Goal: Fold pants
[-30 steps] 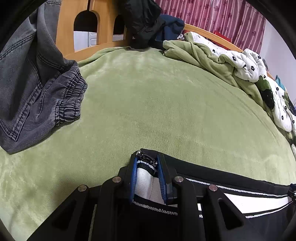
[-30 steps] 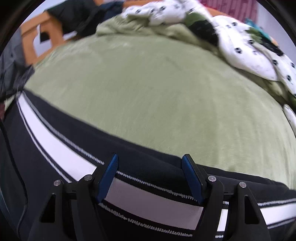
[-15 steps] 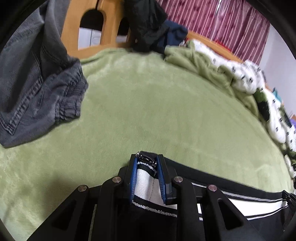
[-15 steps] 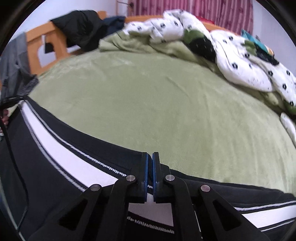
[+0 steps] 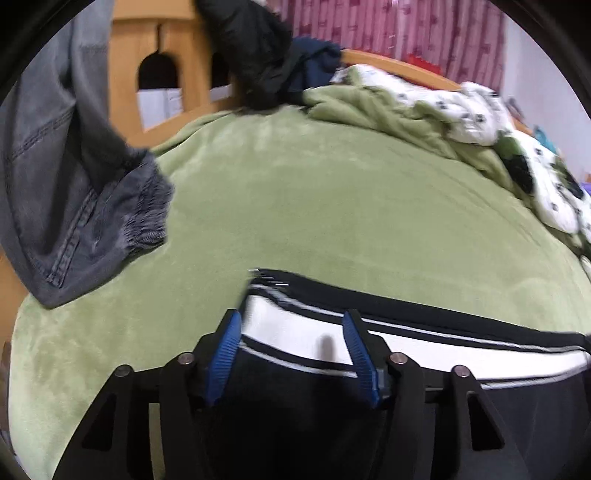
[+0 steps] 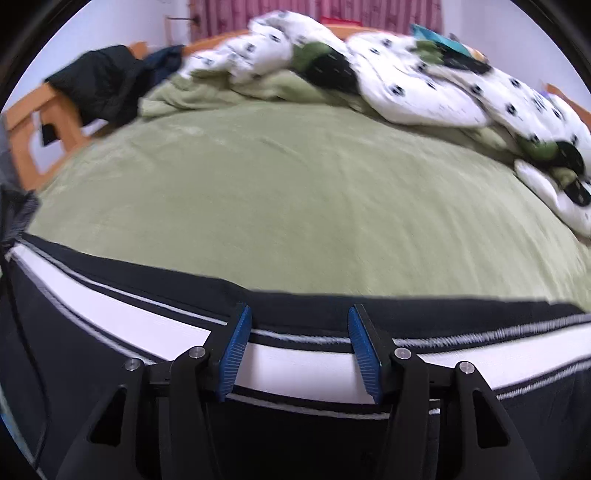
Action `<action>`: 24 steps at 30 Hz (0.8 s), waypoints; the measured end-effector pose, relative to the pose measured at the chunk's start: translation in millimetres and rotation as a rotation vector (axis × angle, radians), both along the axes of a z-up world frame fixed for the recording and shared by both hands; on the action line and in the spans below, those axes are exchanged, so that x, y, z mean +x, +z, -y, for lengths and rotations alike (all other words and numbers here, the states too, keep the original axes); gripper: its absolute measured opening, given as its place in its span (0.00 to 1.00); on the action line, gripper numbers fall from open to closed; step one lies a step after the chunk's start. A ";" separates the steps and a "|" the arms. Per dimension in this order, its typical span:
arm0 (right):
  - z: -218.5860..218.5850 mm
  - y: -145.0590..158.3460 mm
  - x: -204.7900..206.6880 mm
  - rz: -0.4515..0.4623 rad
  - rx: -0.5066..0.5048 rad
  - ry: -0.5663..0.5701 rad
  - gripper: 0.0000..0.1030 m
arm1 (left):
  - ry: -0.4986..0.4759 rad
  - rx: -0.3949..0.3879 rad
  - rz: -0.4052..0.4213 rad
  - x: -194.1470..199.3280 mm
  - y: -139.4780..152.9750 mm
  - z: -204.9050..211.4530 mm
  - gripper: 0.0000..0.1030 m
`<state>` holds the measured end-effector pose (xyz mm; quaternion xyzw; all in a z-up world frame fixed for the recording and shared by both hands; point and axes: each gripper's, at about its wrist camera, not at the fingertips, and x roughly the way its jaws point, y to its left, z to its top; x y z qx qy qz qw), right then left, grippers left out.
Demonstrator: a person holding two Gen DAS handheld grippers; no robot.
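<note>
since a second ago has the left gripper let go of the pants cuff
Yes. The left gripper was clamped on the cuff; now its jaws are opening and the cuff lies free on the green blanket, beyond the fingertips.

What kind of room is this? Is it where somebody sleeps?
Most likely a bedroom. There is a bed with a green blanket, a rumpled white spotted quilt at its far side, a wooden bed frame, and pink curtains behind.

A home bedroom. A bed point(image 5: 332, 206) with a green plush cover and wooden frame point(image 5: 155, 48) fills the view, a rumpled white patterned duvet point(image 6: 424, 92) heaped at its far side. Striped pink curtains point(image 5: 406, 29) hang behind, and dark clothes point(image 5: 251, 48) drape over the frame.
</note>
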<state>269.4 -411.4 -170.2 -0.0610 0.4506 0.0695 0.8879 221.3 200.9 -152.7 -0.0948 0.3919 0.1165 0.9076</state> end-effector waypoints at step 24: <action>-34.3 38.6 -162.5 0.096 0.151 -0.176 0.72 | -0.340 -0.109 -0.056 -126.6 -13.6 159.2 0.58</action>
